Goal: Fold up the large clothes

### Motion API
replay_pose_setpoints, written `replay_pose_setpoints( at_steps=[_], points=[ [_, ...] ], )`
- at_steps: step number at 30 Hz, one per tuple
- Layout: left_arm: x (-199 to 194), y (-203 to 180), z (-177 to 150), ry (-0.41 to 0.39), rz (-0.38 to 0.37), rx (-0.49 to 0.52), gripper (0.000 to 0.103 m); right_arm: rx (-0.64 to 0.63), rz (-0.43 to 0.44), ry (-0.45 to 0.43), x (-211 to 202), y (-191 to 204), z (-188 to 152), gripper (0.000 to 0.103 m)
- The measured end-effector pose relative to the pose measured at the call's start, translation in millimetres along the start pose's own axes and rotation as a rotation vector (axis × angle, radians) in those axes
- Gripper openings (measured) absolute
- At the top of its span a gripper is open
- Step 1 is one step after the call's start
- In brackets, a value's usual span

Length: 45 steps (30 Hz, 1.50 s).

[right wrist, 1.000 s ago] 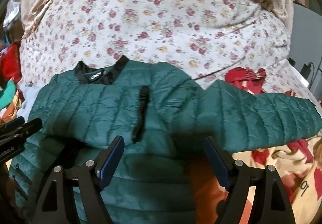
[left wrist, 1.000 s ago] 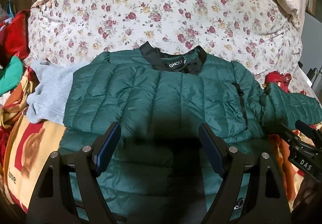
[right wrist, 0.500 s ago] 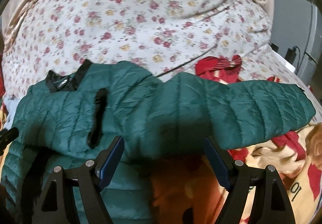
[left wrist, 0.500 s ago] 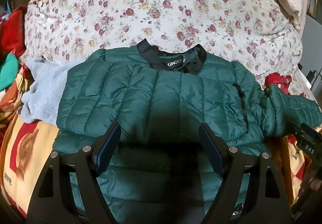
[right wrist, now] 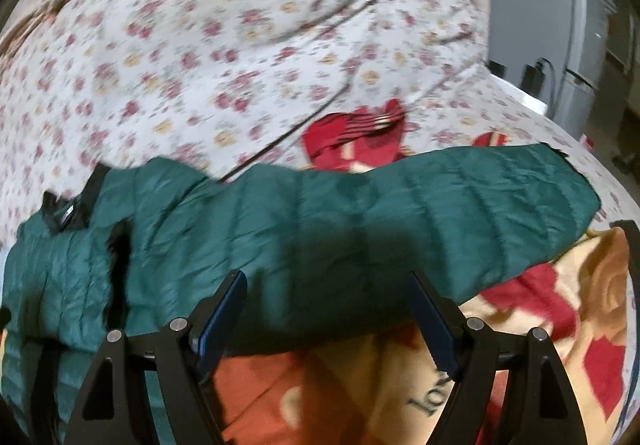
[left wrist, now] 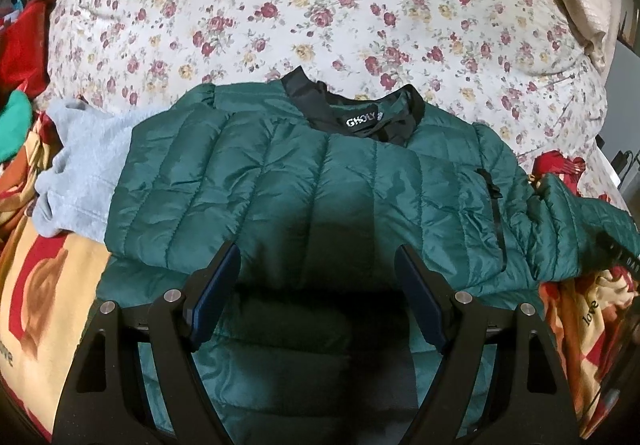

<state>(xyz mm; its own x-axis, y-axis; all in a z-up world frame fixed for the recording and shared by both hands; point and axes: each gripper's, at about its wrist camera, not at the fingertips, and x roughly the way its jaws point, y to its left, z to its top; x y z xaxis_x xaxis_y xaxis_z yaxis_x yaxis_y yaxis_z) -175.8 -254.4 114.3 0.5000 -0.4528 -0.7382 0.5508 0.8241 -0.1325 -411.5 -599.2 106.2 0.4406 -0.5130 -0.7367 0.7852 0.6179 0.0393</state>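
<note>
A dark green quilted jacket (left wrist: 328, 189) with a black collar lies on the bed, front up, its left sleeve folded over the chest. Its other sleeve (right wrist: 420, 217) stretches out flat to the right over a patterned blanket. My left gripper (left wrist: 318, 277) hovers open above the jacket's lower middle, nothing between its blue pads. My right gripper (right wrist: 326, 305) hangs open over the near edge of the outstretched sleeve, also holding nothing. In the left wrist view, the right gripper's black body (left wrist: 624, 257) shows at the right edge.
A flowered quilt (left wrist: 340, 13) is heaped behind the jacket. A grey garment (left wrist: 80, 173) lies under the jacket's left side, red and green clothes at far left. A red striped cloth (right wrist: 360, 137) lies beyond the sleeve. The patterned blanket (right wrist: 520, 325) covers the bed.
My right gripper has swept to the right, from the jacket's pocket area to over the outstretched sleeve. The left gripper has barely shifted. Both stay open.
</note>
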Motion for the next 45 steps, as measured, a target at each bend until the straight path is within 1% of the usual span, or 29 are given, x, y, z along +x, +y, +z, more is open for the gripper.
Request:
replay_pose_setpoints(
  at_steps=[4, 7, 11, 15, 17, 18, 19, 20, 22, 23, 24, 25, 26, 27, 28, 29, 31, 35, 37, 40, 45],
  points=[
    [4, 3, 0, 0.007, -0.004, -0.003, 0.080, 0.051, -0.059, -0.007, 4, -29, 11, 0.079],
    [4, 5, 1, 0.001, -0.010, -0.007, 0.080, 0.112, -0.102, -0.025, 3, -56, 17, 0.079],
    [4, 8, 2, -0.007, -0.007, -0.008, 0.080, 0.229, -0.154, -0.039, 6, -97, 21, 0.079],
    [5, 15, 4, -0.010, 0.005, -0.019, 0.080, 0.364, -0.172, -0.006, 19, -136, 19, 0.079],
    [7, 19, 4, -0.008, 0.010, -0.030, 0.080, 0.419, -0.158, 0.010, 27, -151, 19, 0.080],
    [8, 21, 5, -0.006, 0.012, -0.036, 0.080, 0.435, -0.145, 0.013, 31, -156, 19, 0.080],
    [9, 22, 4, -0.002, 0.012, -0.041, 0.080, 0.448, -0.130, -0.002, 33, -160, 21, 0.080],
    [10, 23, 4, 0.002, 0.013, -0.045, 0.080, 0.448, -0.134, -0.017, 35, -161, 25, 0.080],
    [13, 24, 2, 0.010, 0.020, -0.045, 0.080, 0.442, -0.133, -0.019, 39, -164, 29, 0.080],
    [14, 24, 2, 0.014, 0.024, -0.041, 0.080, 0.449, -0.116, -0.022, 41, -167, 31, 0.076],
    [15, 24, 1, 0.018, 0.030, -0.035, 0.080, 0.460, -0.101, -0.034, 43, -171, 34, 0.067],
    [15, 24, 0, 0.019, 0.037, -0.030, 0.080, 0.469, -0.086, -0.036, 45, -174, 35, 0.044],
    [15, 26, 0, 0.018, 0.042, -0.028, 0.080, 0.483, -0.059, -0.031, 47, -178, 36, 0.033],
    [15, 27, -1, 0.017, 0.044, -0.029, 0.080, 0.494, -0.033, -0.029, 49, -180, 36, 0.029],
    [14, 30, -1, 0.014, 0.042, -0.034, 0.080, 0.491, -0.016, -0.032, 47, -181, 37, 0.021],
    [14, 32, -1, 0.012, 0.042, -0.039, 0.080, 0.479, 0.000, -0.041, 44, -180, 37, 0.016],
    [13, 38, 1, 0.010, 0.041, -0.059, 0.080, 0.452, 0.064, -0.077, 32, -173, 38, 0.013],
    [10, 43, 3, 0.009, 0.041, -0.080, 0.080, 0.450, 0.227, -0.130, 6, -155, 36, 0.012],
    [7, 44, 3, 0.002, 0.045, -0.078, 0.080, 0.433, 0.287, -0.140, -3, -141, 36, 0.011],
    [2, 46, 4, -0.010, 0.049, -0.070, 0.080, 0.375, 0.376, -0.150, -19, -106, 40, 0.010],
    [-6, 52, 9, -0.027, 0.050, -0.081, 0.080, 0.218, 0.506, -0.124, -42, -30, 44, 0.010]
  ],
)
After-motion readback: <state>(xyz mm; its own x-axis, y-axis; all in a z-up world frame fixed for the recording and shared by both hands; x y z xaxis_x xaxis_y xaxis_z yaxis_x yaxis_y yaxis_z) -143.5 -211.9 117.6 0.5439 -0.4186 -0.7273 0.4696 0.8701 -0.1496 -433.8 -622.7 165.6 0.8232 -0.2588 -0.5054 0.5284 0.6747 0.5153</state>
